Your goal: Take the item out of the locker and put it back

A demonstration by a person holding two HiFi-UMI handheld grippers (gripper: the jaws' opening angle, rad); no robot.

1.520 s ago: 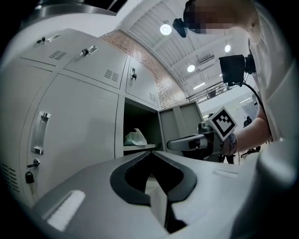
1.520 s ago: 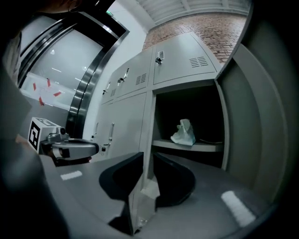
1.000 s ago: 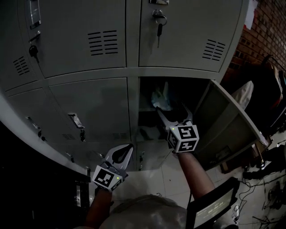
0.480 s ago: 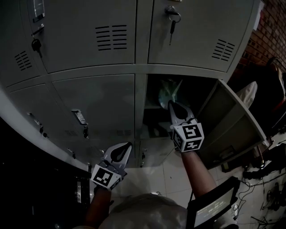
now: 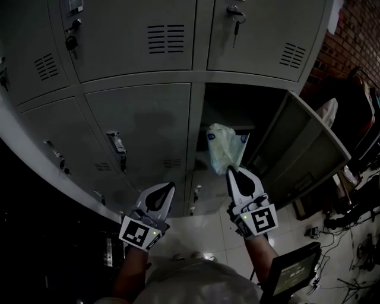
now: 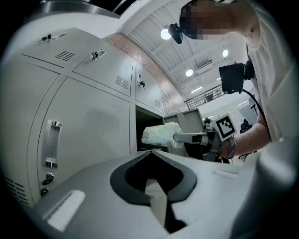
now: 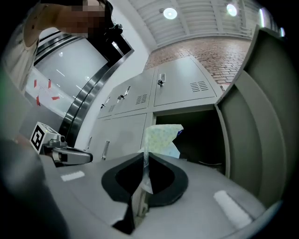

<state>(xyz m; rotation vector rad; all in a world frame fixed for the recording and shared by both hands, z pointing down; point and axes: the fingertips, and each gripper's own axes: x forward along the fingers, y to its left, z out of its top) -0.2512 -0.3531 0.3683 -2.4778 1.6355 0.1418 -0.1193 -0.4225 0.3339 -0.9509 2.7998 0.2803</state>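
A pale, crumpled plastic bag (image 5: pixel 224 147) hangs just outside the open locker compartment (image 5: pixel 233 105). My right gripper (image 5: pixel 231 171) is shut on its lower edge. In the right gripper view the bag (image 7: pixel 161 139) stands up from the pinched jaws of the right gripper (image 7: pixel 145 157), with the dark compartment (image 7: pixel 198 136) behind it. My left gripper (image 5: pixel 171 186) is held low in front of the closed locker to the left, shut with nothing in it. In the left gripper view the left gripper (image 6: pixel 150 153) points toward the bag (image 6: pixel 160 134).
The open locker door (image 5: pixel 306 148) swings out to the right of my right gripper. Closed locker doors with handles (image 5: pixel 116 145) fill the left, and a key (image 5: pixel 235 16) hangs in an upper lock. A screen (image 5: pixel 294 273) and cables lie on the tiled floor at the lower right.
My right gripper closed on the bag inside the compartment and has pulled back toward me, bringing the bag out of the locker. The left gripper has barely moved.
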